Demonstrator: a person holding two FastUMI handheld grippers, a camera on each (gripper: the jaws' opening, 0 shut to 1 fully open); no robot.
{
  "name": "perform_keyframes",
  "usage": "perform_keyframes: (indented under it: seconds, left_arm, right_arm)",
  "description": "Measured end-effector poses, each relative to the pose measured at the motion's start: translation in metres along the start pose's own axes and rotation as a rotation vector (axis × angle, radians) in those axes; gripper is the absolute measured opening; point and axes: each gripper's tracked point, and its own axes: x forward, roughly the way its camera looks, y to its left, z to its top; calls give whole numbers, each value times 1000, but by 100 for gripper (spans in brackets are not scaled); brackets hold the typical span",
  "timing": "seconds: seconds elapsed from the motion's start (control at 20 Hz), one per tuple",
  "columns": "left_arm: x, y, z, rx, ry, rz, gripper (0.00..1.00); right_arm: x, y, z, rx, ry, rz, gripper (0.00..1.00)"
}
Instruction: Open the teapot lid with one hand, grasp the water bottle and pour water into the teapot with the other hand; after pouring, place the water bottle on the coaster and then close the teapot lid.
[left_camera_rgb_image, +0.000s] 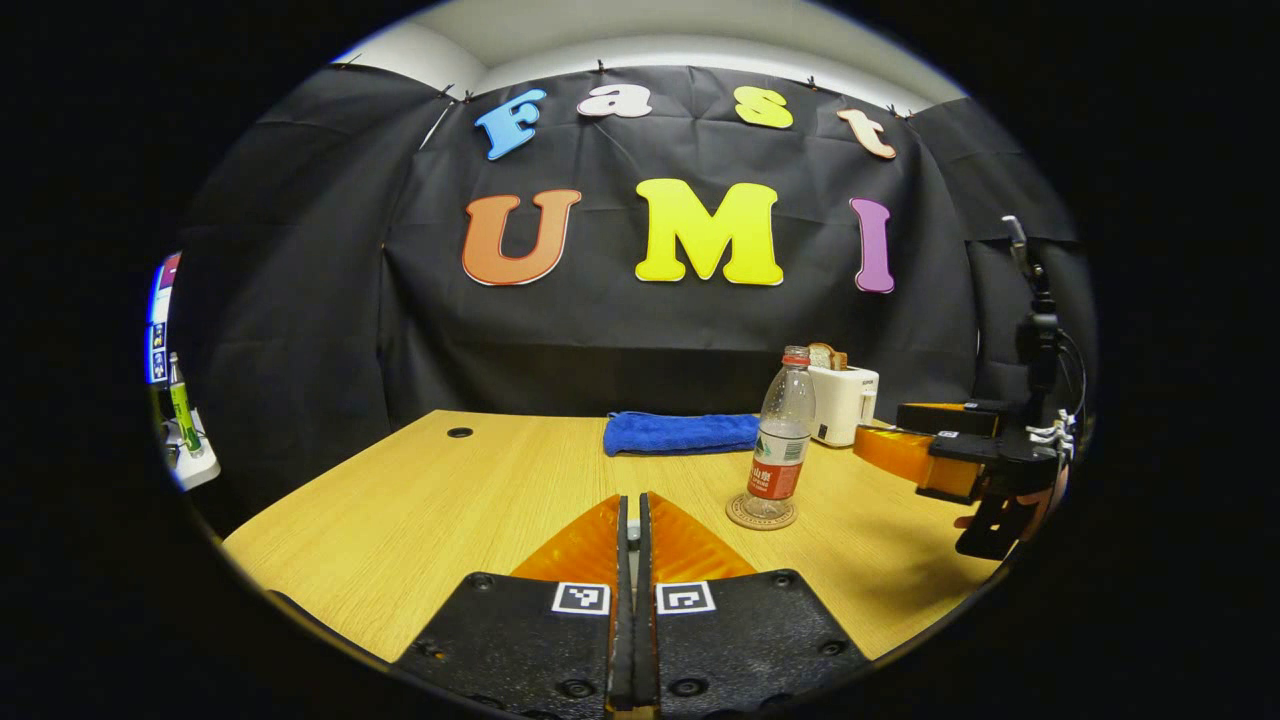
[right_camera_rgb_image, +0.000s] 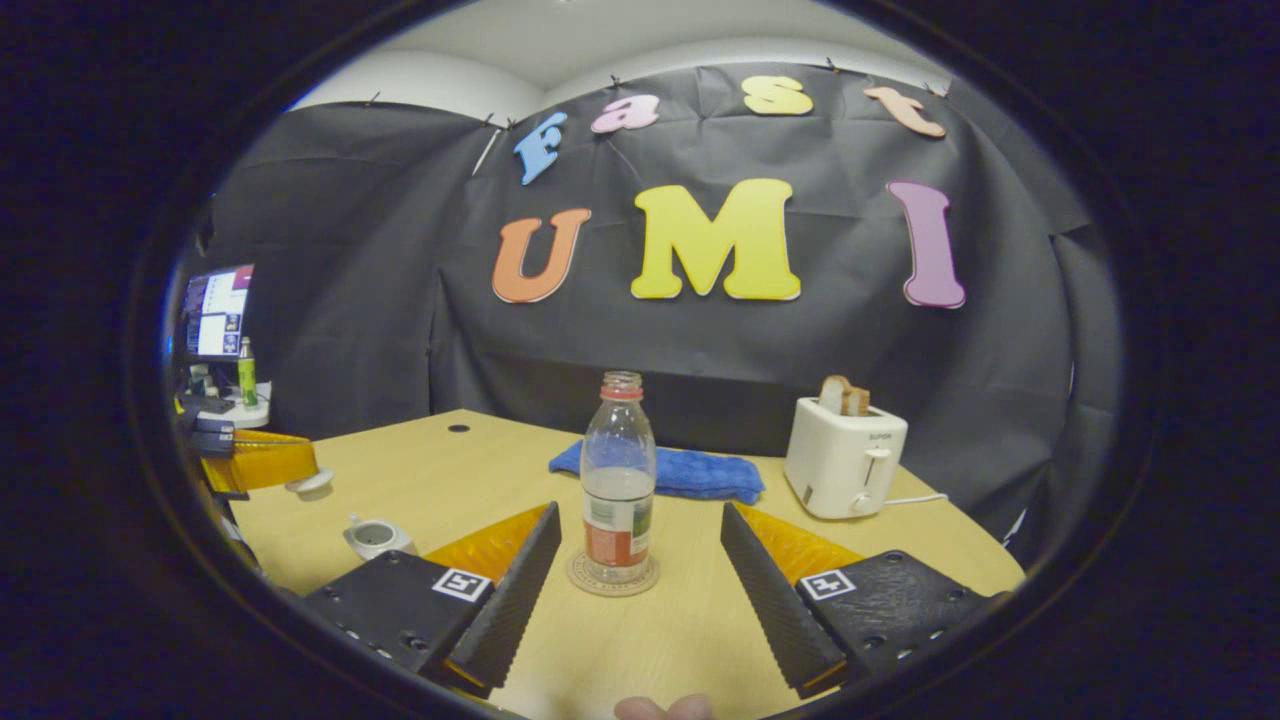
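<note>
The water bottle (right_camera_rgb_image: 618, 480) stands upright on the round coaster (right_camera_rgb_image: 612, 577), uncapped, with a little water low in it. In the right gripper view it sits between the two fingers of the right tongs (right_camera_rgb_image: 635, 560), which are spread wide and touch neither the bottle nor the coaster. In the left gripper view the same bottle (left_camera_rgb_image: 780, 440) stands on the coaster (left_camera_rgb_image: 761, 513), right of middle on the tabletop (left_camera_rgb_image: 420, 500).

The teapot (right_camera_rgb_image: 375, 538) sits near the tabletop's left edge in the right gripper view, its mouth open. Beyond it, by the same edge, the left tongs (right_camera_rgb_image: 300, 470) hold the white lid (right_camera_rgb_image: 310, 484) at their tip, above the tabletop; the view does not show how firmly. In the left gripper view the left tongs (left_camera_rgb_image: 632, 520) show their fingers pressed almost together with something pale caught in the narrow gap.

Along the far edge lies a folded blue cloth (right_camera_rgb_image: 680, 472), and toward the far right corner stands a white toaster (right_camera_rgb_image: 845, 455) with bread (right_camera_rgb_image: 843, 396) in its slots. The right tongs (left_camera_rgb_image: 880, 440) reach in from the right of the left gripper view, near the toaster. A fingertip (right_camera_rgb_image: 665, 708) shows at the bottom of the right gripper view.
</note>
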Motion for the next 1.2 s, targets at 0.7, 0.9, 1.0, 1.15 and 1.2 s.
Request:
perform_keyframes:
  seconds: [0.7,0.9,1.0,1.15,1.2]
  left_arm:
    - [33,-3,-39,-14,68,27,3]
    - [36,-2,-45,-16,81,34,3]
    - [36,-2,-45,-14,80,37,3]
    - [36,-3,-46,-8,85,44,3]
    - [36,-4,-47,-9,86,46,3]
  right_arm:
    - [-37,-36,-17,-11,-42,-115,94]
    - [-38,-41,-22,3,-33,-122,94]
    - [-38,-42,-26,9,-29,-123,94]
    - [-38,-41,-28,12,-27,-117,94]
    - [-38,-41,-29,11,-26,-115,94]
